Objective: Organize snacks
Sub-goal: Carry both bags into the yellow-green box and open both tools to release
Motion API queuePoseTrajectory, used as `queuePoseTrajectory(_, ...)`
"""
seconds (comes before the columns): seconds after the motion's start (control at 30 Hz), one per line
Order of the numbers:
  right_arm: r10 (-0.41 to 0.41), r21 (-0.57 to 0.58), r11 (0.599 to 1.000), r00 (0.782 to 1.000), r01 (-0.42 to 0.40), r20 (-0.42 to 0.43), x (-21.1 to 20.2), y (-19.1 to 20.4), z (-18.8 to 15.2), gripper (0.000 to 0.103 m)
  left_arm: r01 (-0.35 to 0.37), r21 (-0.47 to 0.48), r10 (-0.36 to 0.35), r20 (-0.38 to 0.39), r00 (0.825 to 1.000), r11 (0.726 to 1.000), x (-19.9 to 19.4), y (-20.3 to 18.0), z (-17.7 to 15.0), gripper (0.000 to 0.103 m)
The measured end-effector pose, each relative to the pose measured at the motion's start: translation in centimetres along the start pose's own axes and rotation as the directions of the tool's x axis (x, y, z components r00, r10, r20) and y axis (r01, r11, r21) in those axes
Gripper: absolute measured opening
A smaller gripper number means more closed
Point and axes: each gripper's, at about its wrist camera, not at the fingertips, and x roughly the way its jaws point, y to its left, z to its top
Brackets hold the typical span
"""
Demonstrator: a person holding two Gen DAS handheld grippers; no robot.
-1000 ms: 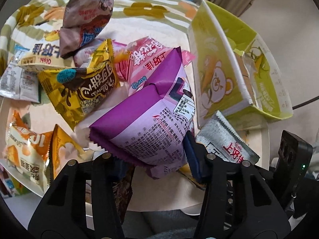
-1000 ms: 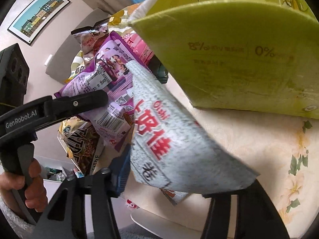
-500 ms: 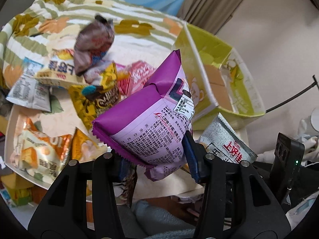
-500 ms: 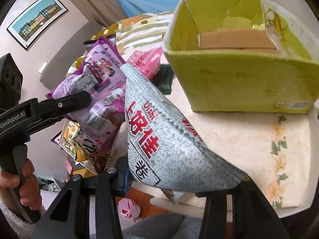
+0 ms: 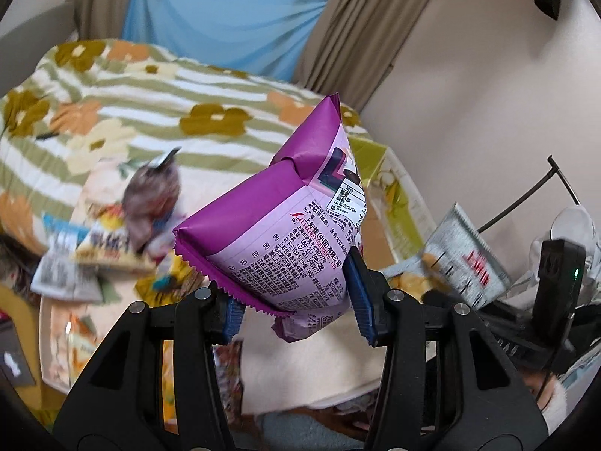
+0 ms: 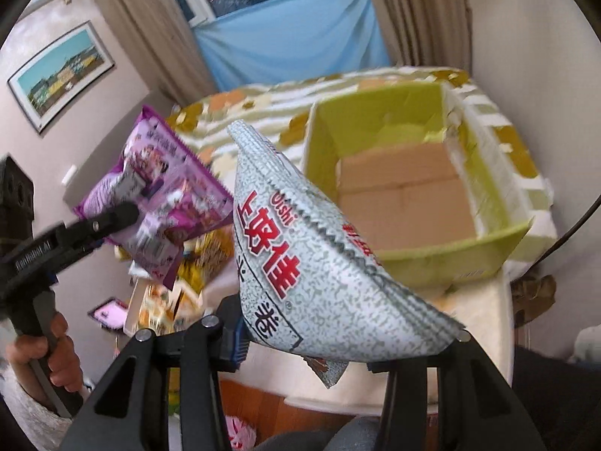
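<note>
The purple snack bag (image 5: 285, 233) is clamped in the left tool (image 5: 296, 308), the grey Oishi bag (image 6: 311, 274) in the right tool (image 6: 304, 342); both are held in open air above the bench (image 6: 480, 312). The green box (image 6: 409, 259) lies open-topped just beyond the grey bag. Since a second ago both bags have been raised, and the box mouth is now seen from above.
</note>
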Motion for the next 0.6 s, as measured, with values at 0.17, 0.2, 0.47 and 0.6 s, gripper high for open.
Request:
queuePoseTrajectory(0.17, -0.048, 0.016, 0.999, 0.998, 0.047, 0.035, 0.3, -2.6, 5.0, 0.042, 0.013, 0.03, -0.013, -0.005, 1.0, 0.999, 3.6, -2.9, 3.2, 0.044)
queuePoseTrajectory(0.2, -0.053, 0.016, 0.999, 0.998, 0.052, 0.037, 0.5, -3.0, 5.7, 0.042, 0.013, 0.034, -0.012, -0.006, 1.0, 0.999, 4.6, -3.5, 3.9, 0.044)
queuePoseTrajectory(0.47, -0.071, 0.007, 0.997, 0.997, 0.071, 0.02, 3.9, -8.4, 12.6, 0.042, -0.013, 0.048, 0.017, -0.071, 0.997, 0.999, 14.8, -8.1, 8.6, 0.044)
queuePoseTrajectory(0.6, -0.079, 0.008, 0.997, 0.997, 0.079, -0.01, 5.7, -11.4, 15.1, 0.042, -0.034, 0.058, 0.041, -0.135, 0.99, 0.998, 20.3, -9.7, 10.0, 0.044)
